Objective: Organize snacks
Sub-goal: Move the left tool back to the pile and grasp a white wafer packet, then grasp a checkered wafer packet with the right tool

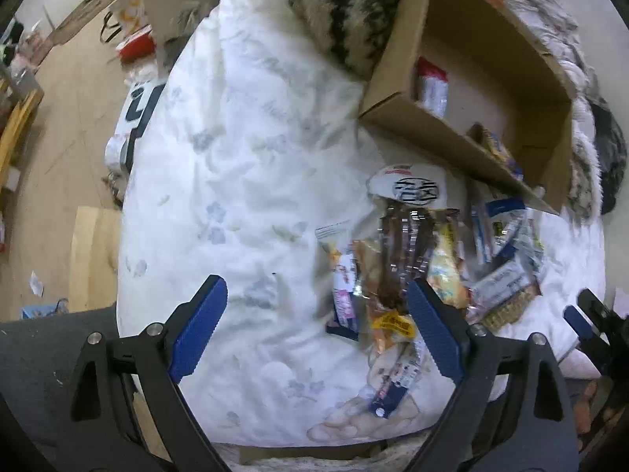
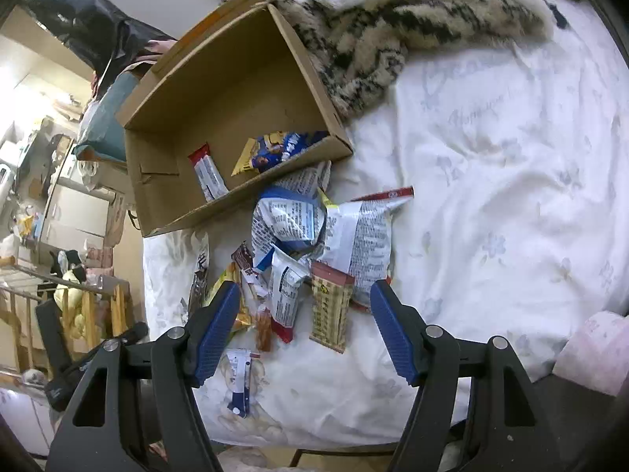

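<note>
A pile of snack packets (image 1: 424,259) lies on the white floral duvet (image 1: 243,165), below an open cardboard box (image 1: 491,63). The box holds a red-and-white bar (image 1: 432,86) and a blue-and-yellow packet (image 1: 499,149). My left gripper (image 1: 318,322) is open and empty, just left of the pile. In the right wrist view the pile (image 2: 310,244) lies below the box (image 2: 220,90). My right gripper (image 2: 304,322) is open and empty, its jaws on either side of a tan checked bar (image 2: 330,306) and a white packet (image 2: 285,295).
A striped fuzzy blanket (image 2: 393,27) lies beside the box at the back. A small blue-and-white packet (image 2: 240,381) lies alone near the duvet's front edge. The floor to the left holds clutter, a wooden board (image 1: 92,255) and a red container (image 1: 135,45).
</note>
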Tool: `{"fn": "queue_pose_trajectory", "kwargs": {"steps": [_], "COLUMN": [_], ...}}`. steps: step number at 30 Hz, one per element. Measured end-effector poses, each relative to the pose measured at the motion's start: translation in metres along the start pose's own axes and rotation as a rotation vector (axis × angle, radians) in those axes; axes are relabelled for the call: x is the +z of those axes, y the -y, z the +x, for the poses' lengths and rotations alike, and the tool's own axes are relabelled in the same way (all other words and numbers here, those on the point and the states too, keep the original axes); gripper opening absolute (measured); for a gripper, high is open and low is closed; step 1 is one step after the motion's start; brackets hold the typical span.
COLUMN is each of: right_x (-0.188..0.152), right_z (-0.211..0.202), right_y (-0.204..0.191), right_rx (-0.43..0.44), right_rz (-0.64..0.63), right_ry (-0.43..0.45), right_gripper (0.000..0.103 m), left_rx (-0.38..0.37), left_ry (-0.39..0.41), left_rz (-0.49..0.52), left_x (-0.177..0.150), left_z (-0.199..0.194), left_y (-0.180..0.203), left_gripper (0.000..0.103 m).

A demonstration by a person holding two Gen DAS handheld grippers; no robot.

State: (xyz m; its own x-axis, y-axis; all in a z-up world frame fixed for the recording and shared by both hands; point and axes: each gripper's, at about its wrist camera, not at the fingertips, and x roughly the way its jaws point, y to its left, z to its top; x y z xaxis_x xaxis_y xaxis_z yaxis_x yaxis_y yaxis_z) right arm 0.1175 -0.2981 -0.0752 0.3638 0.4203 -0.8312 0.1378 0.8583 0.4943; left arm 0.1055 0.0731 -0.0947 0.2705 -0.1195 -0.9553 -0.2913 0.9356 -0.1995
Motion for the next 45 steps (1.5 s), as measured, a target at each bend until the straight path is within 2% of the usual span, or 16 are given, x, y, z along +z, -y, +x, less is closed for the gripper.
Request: {"fn": "queue_pose_trajectory", "kwargs": {"steps": [2,4,5,8,11,15,17,23,24,25,30,35,41,42,43,45], "right_x": [-0.001,0.0,0.0,0.001,0.001,0.004,0.005,0.005,0.005,0.005,0.007,0.009,0.012,0.01,0.008,0.001], "right_z": [0.0,0.0,0.0,0.003,0.009,0.014,0.015,0.018,0.017,0.016,0.01,0.0,0.012,0.016,0.021,0.036], "right_y": [-0.002,-0.001,0.0,0.002,0.002,0.002,0.001,-0.002,-0.002,-0.002,0.005,0.017,0.028,0.026,0.023,0.015], "right_rx": [-0.01,-0.01,-0.011,-0.01,-0.016,-0.02,-0.022,-0.034,-0.037,-0.043,-0.037,-0.019,-0.02,-0.008,0.0,-0.021], "right_rz": [-0.013,-0.012,-0.007,0.004,0.005,0.01,0.005,-0.01,-0.012,-0.015,0.012,0.065,0.118,0.109,0.095,0.049], "right_ry": [0.003,0.004,0.003,-0.005,-0.021,-0.031,-0.028,-0.033,-0.03,-0.025,-0.003,0.028,-0.021,-0.041,-0.065,-0.129], "right_gripper": [0.071,0.071,0.071,0.071,0.071,0.071,0.071,0.071,0.071,0.071,0.071,0.071,0.071,0.069,0.062,0.054], "left_rx": [0.017,0.01,0.008,0.014,0.024,0.007,0.034,0.047,0.055,0.064,0.036,0.036,-0.035,-0.043,-0.049,-0.052], "left_ry": [-0.017,-0.054,-0.071,-0.102,-0.129,-0.142,-0.143,-0.161,-0.165,-0.169,-0.123,-0.007,0.073,0.074,0.073,0.072], "left_rz": [-0.031,-0.056,-0.065,-0.058,-0.033,-0.021,0.021,0.044,0.052,0.069,0.045,0.053,0.072,0.078,0.083,0.095], "left_x": [0.002,0.004,0.004,0.005,0.005,0.006,0.003,0.004,0.004,0.002,0.006,0.01,0.013,0.015,0.015,0.014], "left_z": [0.011,0.024,0.032,0.05,0.063,0.067,0.07,0.077,0.078,0.079,0.056,0.011,-0.019,-0.022,-0.021,-0.021], "left_y": [-0.005,-0.007,-0.008,-0.003,0.004,0.012,0.018,0.02,0.02,0.023,0.019,0.016,0.023,0.022,0.026,0.031], "left_gripper": [0.085,0.07,0.067,0.063,0.054,0.034,0.034,0.032,0.017,0.015,0.013,0.013,0.013,0.013,0.013,0.013]}}
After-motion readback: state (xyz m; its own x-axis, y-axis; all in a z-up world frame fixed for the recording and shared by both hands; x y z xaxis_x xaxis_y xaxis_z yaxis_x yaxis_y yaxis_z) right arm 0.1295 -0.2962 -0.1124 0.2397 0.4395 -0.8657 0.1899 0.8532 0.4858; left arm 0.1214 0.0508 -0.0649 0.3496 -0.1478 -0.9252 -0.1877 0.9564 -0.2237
